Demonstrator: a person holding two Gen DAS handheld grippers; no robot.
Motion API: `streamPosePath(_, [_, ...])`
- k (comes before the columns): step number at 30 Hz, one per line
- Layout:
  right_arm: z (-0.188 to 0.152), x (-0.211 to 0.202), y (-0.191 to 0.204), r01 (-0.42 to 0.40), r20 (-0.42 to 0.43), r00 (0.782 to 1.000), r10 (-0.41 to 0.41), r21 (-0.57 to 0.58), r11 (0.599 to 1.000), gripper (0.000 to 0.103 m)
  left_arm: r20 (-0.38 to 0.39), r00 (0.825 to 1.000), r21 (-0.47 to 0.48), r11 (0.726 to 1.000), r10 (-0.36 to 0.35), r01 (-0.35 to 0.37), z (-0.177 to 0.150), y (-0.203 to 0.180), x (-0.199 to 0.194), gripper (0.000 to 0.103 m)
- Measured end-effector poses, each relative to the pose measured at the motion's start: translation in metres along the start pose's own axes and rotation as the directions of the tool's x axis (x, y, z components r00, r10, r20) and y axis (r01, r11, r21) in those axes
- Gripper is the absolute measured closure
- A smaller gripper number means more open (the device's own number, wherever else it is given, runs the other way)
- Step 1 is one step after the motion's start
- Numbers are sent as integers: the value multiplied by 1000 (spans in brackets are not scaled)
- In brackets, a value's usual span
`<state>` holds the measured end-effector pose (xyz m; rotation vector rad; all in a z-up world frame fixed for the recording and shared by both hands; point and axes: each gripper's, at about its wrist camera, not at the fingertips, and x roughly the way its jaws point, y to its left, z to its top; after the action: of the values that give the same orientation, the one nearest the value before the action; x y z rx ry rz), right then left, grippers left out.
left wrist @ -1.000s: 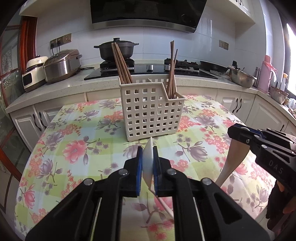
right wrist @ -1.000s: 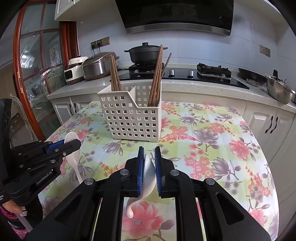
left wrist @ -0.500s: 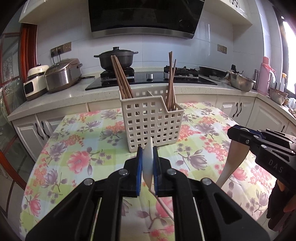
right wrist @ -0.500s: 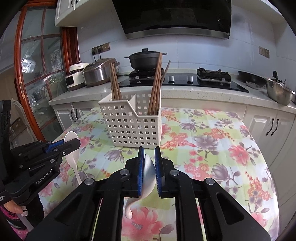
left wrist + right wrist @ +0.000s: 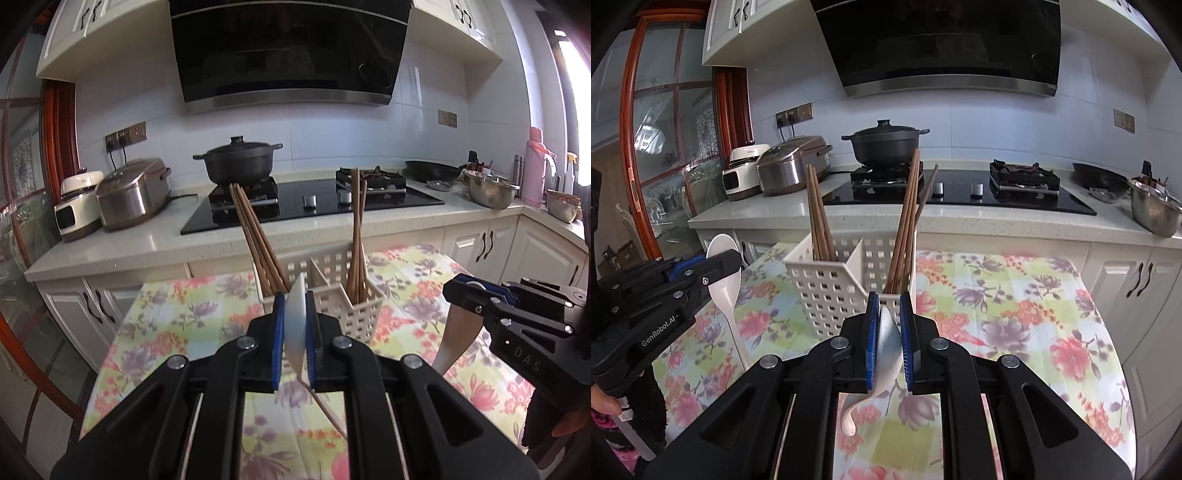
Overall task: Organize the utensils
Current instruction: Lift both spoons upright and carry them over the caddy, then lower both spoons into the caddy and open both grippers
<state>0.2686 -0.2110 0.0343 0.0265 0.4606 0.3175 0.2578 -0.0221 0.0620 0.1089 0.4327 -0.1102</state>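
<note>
Two spoons carried toward the utensil basket (image 5: 849, 291) at frame centre.
The left gripper (image 5: 294, 332) pinched a long white spoon (image 5: 295, 321); the right gripper (image 5: 888, 332) clamped a short ceramic spoon (image 5: 886, 350). Next, presumably, lowering each into a compartment beside the chopsticks (image 5: 905, 229).

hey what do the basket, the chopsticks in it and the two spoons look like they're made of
Basket: cream plastic by the look, matte, moulded grid of square holes.
Chopsticks: probably wood or bamboo, plain brown and dull, no shine.
Long spoon in the left gripper: smooth white, plastic or ceramic, cannot tell which.
Short spoon in the right gripper: glossy white with highlights, likely ceramic.
</note>
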Motion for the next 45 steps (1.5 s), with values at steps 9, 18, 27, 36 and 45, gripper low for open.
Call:
streamPosePath(9, [45, 22, 7, 13, 42, 999, -11, -48, 999, 91, 61, 998, 23, 999, 30, -32, 55, 5, 12, 93])
streamPosePath(18, [85, 43, 11, 35, 85, 996, -27, -86, 996, 91, 109, 993, 19, 998, 53, -55, 101, 14, 31, 93])
streamPosePath(27, [100, 70, 10, 34, 116, 993, -23, -97, 995, 91, 120, 990, -23, 997, 74, -72, 116, 27, 65, 93])
streamPosePath(36, [86, 102, 3, 21, 75, 997, -15, -81, 996, 91, 61, 994, -66, 994, 94, -90, 92, 42, 115, 93])
streamPosePath(45, [62, 121, -5, -9, 21, 1000, 10, -48, 999, 90, -15, 995, -74, 992, 100, -101, 53, 45, 147, 92])
